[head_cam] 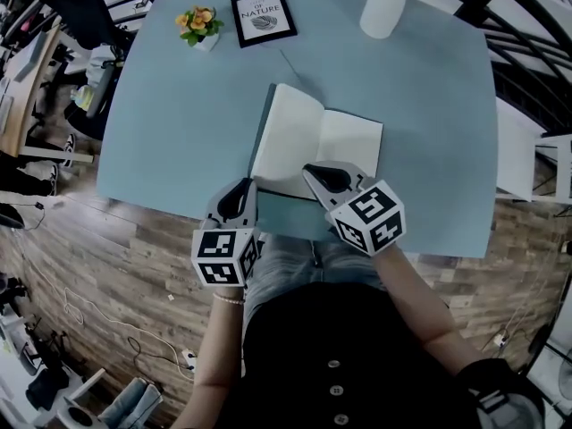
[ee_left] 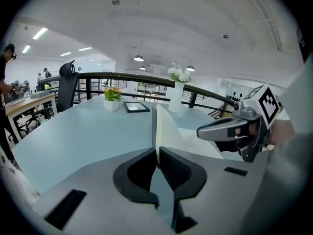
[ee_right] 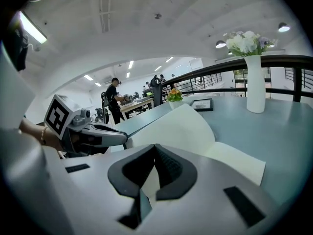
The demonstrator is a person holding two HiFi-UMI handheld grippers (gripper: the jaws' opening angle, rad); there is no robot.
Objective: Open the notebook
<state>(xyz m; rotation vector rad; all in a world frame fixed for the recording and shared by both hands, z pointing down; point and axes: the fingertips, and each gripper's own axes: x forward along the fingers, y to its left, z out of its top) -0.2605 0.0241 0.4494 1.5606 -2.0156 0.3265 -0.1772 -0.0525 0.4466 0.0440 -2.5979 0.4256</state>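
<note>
- The notebook (head_cam: 349, 146) lies on the blue table (head_cam: 179, 123), on the person's side of the picture frame (head_cam: 264, 16), and it is already part way open.
- Its fold runs from the frame's side straight toward the person.
- The right page lies flat. The left page (head_cam: 286, 132) sticks up off the table and curves over.
- The left gripper (head_cam: 243, 188) is at the corner of that left page farthest from the frame. Its jaws are almost together, and the thin edge of the page looks nipped between the tips (ee_left: 157, 151).
- The right gripper (head_cam: 311, 170) is over the notebook's edge farthest from the frame, beside the fold. Its jaws are closed with nothing in them (ee_right: 155, 147).
- I think the left gripper must do the next bit, as the raised page is on its side: lay it down, away from the fold.
</note>
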